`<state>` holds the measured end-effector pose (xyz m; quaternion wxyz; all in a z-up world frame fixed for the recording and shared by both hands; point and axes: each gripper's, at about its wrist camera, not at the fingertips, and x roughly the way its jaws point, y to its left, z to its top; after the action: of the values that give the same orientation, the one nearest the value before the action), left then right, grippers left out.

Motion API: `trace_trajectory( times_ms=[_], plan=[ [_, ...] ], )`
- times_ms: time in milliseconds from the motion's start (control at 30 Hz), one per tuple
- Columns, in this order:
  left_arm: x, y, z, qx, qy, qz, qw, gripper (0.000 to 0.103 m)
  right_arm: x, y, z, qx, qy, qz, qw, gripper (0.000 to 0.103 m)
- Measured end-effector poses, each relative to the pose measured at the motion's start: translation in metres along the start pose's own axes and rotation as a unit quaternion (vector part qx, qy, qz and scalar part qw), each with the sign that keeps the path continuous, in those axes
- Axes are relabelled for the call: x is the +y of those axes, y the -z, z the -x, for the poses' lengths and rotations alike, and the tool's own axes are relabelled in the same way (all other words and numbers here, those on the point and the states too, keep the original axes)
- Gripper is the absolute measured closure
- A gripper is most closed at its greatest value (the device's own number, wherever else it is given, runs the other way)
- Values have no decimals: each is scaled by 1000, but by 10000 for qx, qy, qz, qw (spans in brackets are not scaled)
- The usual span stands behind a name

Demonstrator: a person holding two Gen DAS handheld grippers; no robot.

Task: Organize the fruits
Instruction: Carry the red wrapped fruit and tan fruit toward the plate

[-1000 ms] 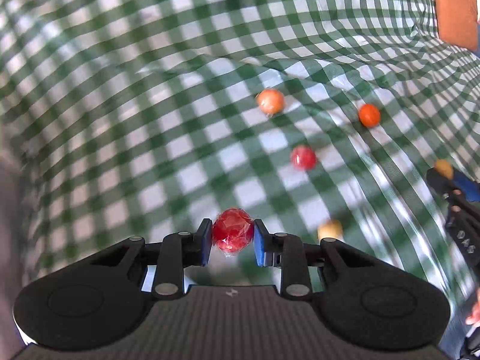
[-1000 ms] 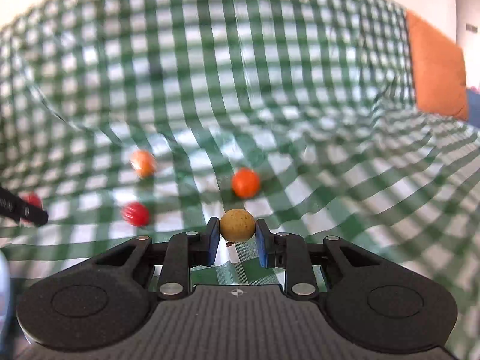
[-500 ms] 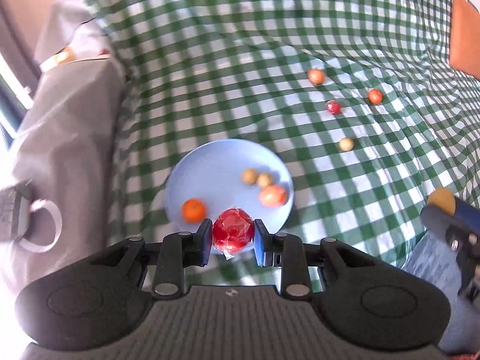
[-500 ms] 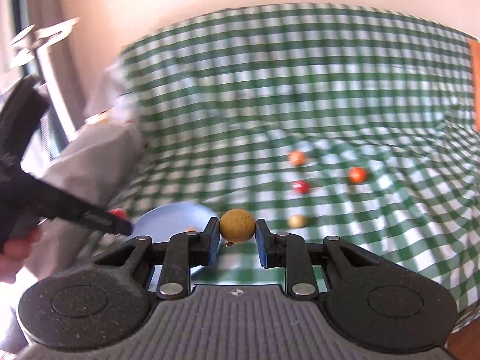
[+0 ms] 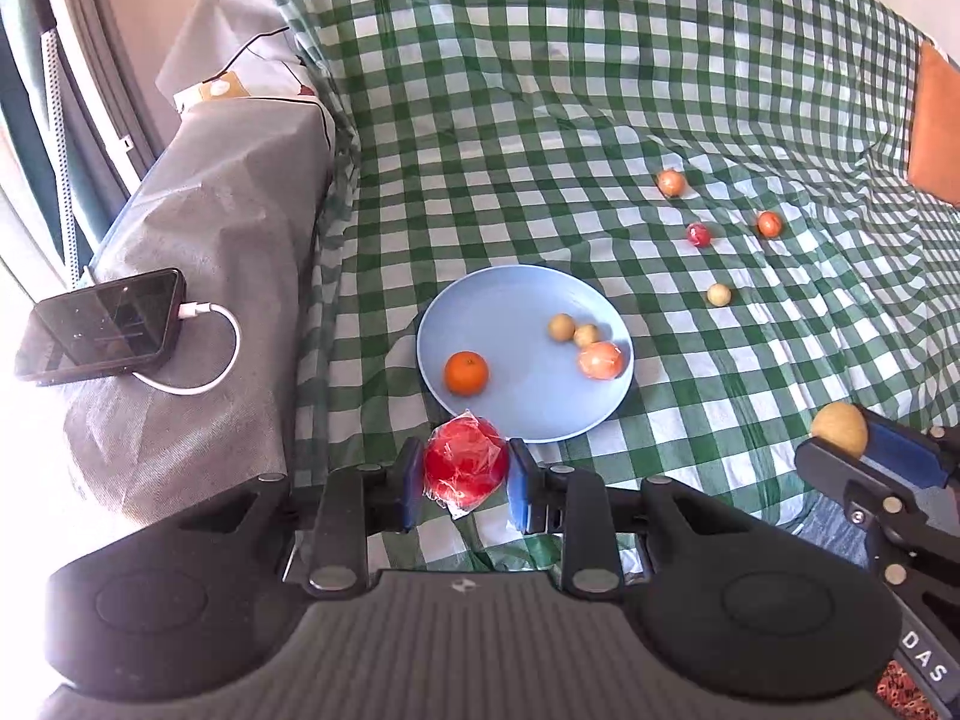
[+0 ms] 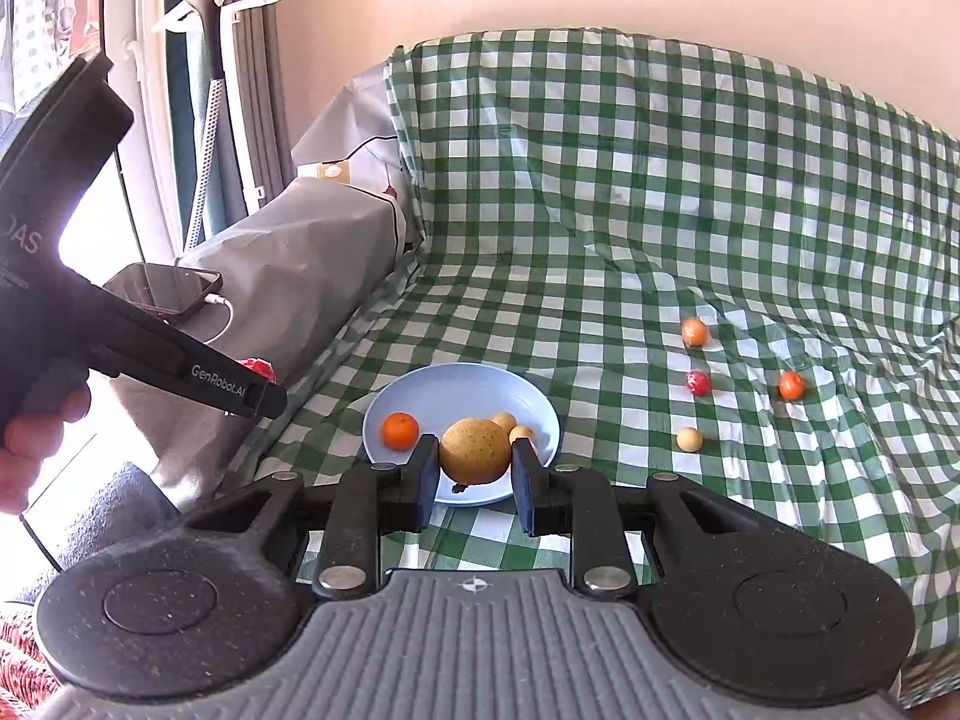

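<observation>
Your left gripper [image 5: 465, 474] squeezes one red fruit [image 5: 465, 469] in crinkly wrap, near the plate's near edge. Your right gripper [image 6: 474, 468] squeezes one tan fruit [image 6: 474, 450] above the blue plate [image 5: 510, 306]. The plate holds four fruits: one orange [image 5: 466, 372], two small tan ones, one pink. Four more fruits lie on the green checked cloth [image 5: 600, 90], far right of the plate.

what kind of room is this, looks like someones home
Probably a home living room: a sofa draped in a green checked cloth, a garment steamer by the window, and a charging phone on the covered armrest.
</observation>
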<state>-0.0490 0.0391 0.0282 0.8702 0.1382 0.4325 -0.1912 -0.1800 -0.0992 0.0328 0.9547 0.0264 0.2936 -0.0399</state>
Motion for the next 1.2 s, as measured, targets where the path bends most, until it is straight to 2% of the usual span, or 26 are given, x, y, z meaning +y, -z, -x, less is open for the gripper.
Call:
trace_trajectory(
  times_ms=[367,800,1200],
  plan=[
    [-11,-5,0,-14,25,-134,9999,71,-10,6,-6,86,-13,-222,9997,76],
    [-9,-10,-9,63,4,-178,9998,72,-7,9,-12,98,-12,-317,9994,76],
    [-5,-17,-24,163,-57,-127,9998,71,-10,8,-31,300,-1,-394,9988,76]
  ],
)
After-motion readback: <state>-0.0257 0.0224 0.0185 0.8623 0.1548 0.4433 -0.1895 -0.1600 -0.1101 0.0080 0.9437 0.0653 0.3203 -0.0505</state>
